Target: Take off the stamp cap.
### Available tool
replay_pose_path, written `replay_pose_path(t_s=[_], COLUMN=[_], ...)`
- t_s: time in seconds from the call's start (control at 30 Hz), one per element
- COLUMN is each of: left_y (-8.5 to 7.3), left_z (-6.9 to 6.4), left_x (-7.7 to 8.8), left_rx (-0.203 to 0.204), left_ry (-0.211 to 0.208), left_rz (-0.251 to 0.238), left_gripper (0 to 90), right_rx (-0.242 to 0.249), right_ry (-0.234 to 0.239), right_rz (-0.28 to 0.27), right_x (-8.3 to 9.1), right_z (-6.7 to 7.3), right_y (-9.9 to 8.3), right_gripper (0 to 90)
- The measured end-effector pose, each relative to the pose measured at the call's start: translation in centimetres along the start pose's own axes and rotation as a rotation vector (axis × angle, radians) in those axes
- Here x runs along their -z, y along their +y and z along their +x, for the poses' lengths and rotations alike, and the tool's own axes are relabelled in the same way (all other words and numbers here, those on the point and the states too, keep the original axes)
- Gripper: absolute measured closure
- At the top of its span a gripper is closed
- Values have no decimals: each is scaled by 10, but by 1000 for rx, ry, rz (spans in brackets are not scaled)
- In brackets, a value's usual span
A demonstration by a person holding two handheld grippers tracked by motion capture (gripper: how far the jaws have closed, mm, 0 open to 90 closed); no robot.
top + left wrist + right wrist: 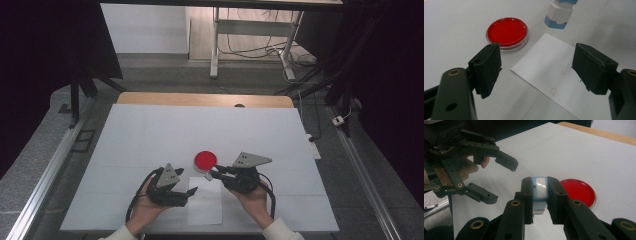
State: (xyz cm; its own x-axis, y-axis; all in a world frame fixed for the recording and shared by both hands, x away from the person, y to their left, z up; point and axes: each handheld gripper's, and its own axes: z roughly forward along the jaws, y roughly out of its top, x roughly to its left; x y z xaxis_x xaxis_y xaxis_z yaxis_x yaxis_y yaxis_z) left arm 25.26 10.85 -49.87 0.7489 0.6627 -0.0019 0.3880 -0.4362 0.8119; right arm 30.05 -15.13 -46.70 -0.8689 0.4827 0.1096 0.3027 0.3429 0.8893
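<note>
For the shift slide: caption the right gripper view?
Right gripper clamps a blue-white stamp beside the red ink pad.

Stamp (539, 192): small white block w/ light-blue trim, held off the table betw. the right gripper (540, 195) pads, just above the near-right side of the ink pad.

Ink pad (205, 159): round, red, clear rim, lid off, flat on the table approx. centre, nearer the front edge.

Paper sheet (206, 205): white, flat at the front edge, faint red marks.
</note>
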Motion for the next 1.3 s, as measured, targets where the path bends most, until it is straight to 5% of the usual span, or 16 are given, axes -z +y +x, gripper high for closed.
replay_pose_path(t_s=[1.3], left_y=[11], left_z=[-18], left_x=[-30], left_rx=[-64], left_ry=[8], left_rz=[17], left_gripper=[261], right_rx=[-11], right_ry=[-17], right_rz=[-3], right_x=[-5], right_z=[3], right_y=[-2], right_gripper=[749])
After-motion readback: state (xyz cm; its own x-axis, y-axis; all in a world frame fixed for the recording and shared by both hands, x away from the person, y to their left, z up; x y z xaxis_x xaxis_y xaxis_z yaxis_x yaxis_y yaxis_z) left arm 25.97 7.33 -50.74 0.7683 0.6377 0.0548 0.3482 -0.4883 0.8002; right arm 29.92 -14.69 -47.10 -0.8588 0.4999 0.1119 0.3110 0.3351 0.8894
